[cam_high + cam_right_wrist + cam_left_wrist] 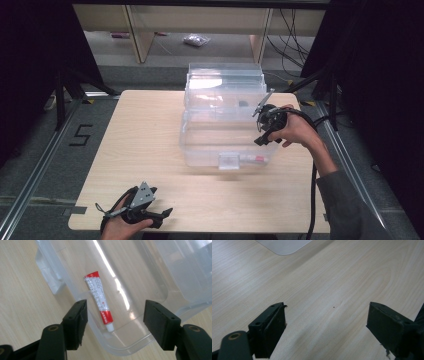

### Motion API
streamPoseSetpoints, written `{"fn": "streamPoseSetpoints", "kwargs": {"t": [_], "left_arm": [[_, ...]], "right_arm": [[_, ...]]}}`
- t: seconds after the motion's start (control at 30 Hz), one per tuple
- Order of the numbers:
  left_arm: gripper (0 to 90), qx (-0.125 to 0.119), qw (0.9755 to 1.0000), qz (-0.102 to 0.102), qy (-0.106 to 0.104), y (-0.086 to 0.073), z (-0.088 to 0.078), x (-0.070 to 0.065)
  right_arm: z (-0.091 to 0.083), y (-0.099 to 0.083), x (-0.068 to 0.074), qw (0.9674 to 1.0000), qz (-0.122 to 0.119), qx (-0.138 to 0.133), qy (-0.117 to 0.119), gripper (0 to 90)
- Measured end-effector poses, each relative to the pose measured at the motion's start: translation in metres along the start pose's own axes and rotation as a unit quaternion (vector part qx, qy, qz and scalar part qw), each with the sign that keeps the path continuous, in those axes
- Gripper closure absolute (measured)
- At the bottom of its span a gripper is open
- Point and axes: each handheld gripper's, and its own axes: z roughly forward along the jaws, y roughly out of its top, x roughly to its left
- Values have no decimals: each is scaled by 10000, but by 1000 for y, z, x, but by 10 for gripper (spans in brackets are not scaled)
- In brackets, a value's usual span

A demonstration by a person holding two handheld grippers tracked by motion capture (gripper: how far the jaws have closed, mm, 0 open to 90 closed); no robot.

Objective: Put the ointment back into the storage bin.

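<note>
A clear plastic storage box [200, 142] stands in the middle of the wooden table with its lid [225, 82] tipped up at the back. A small red and white tube [99, 298] lies on the box floor near the front wall, and shows too in the high view as the tube [252, 158]. My right gripper [266, 126] hovers over the box's right rim, open, and its jaws frame the tube from above with nothing between them [115, 322]. My left gripper [160, 215] rests low at the table's front left, open over bare wood [325, 322].
The table [145, 135] has free wood left of the box and along the front. A dark object [243, 103] sits at the back of the box. A corner of the clear box [284, 246] shows beyond the left gripper. Black stands and cables flank the table.
</note>
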Motion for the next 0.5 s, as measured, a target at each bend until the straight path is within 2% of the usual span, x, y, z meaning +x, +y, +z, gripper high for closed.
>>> {"fn": "streamPoseSetpoints", "kwargs": {"t": [0.1,0.27,0.43,0.47,0.5], "left_arm": [[151,1,10000,-14,2,0,0,0],[151,9,10000,6,9,0,0,0],[151,37,10000,37,18,0,0,1],[151,35,10000,37,18,0,0,1],[151,7,10000,0,2,0,0,0]], "right_arm": [[-1,-2,0,9999,-48,-91,-11,348],[-5,-7,8,9996,27,-293,-8,319],[-5,-13,15,9989,-41,-468,1,302],[-5,-13,15,9986,-123,-515,27,303],[-5,-14,18,9987,-50,-499,12,303]]}}
